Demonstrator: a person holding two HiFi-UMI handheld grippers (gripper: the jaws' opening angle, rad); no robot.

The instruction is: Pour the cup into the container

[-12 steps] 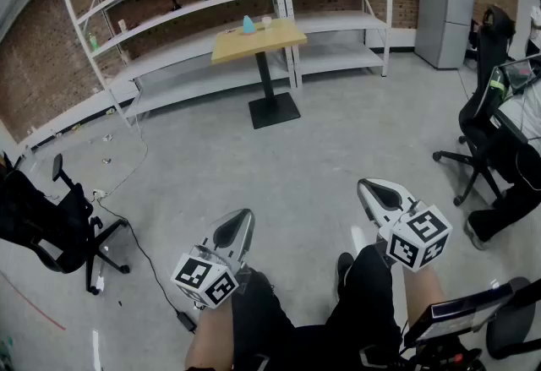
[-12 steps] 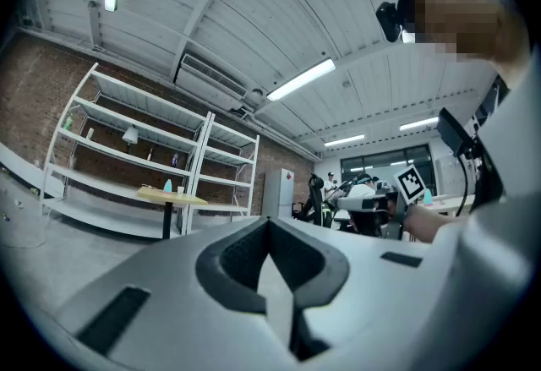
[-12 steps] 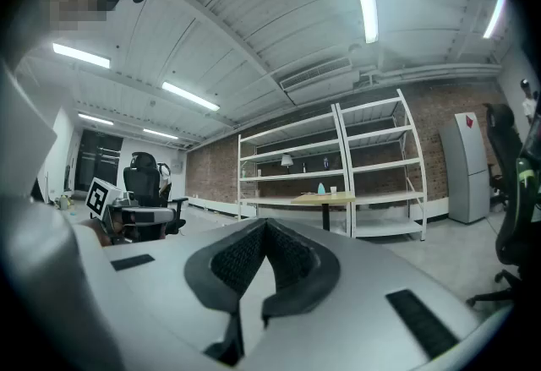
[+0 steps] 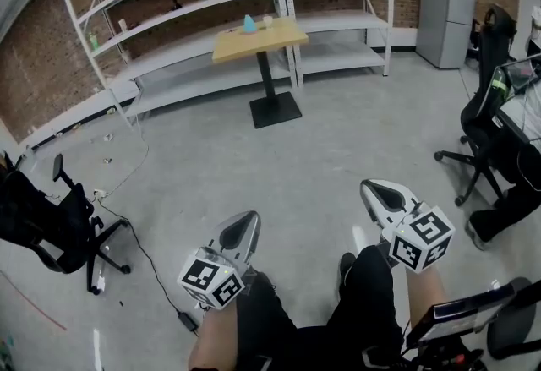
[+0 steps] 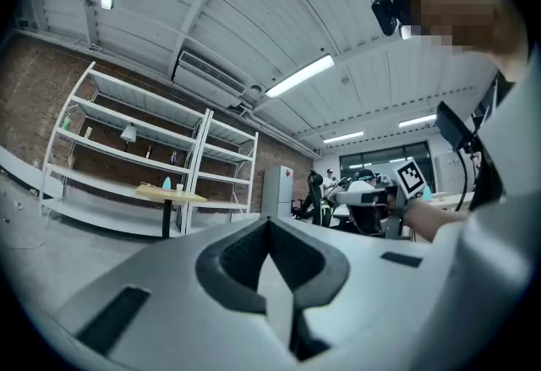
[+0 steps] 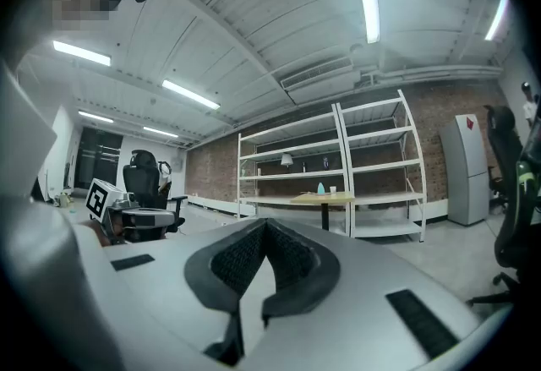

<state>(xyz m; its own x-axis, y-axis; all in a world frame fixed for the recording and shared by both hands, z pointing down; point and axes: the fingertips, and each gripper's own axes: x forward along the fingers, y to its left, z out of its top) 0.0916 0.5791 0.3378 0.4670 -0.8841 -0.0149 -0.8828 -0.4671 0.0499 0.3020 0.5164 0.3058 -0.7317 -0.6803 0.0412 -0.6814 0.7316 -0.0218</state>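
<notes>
Far across the room stands a small wooden table [image 4: 258, 40] on a black pedestal. A light-blue container [image 4: 248, 24] and a small white cup [image 4: 267, 21] stand on it side by side. Both gripper views show them tiny in the distance: the container [image 5: 166, 184] and cup [image 5: 179, 187], and again the container [image 6: 320, 188] and cup [image 6: 333, 189]. My left gripper [image 4: 245, 224] and right gripper [image 4: 374, 188] hover low over the person's legs, well short of the table. Both are shut with nothing between the jaws, as the left gripper [image 5: 269, 222] and right gripper [image 6: 265, 224] show close up.
White shelving [image 4: 177, 14] lines the brick wall behind the table. A black office chair [image 4: 59, 221] and a floor cable [image 4: 144, 255] lie at left. Another chair [image 4: 482, 137] and a desk stand at right, with a grey cabinet [image 4: 446, 10] at the back right. Bare concrete floor leads to the table.
The left gripper has shifted slightly right and down in the head view. The right gripper has barely moved.
</notes>
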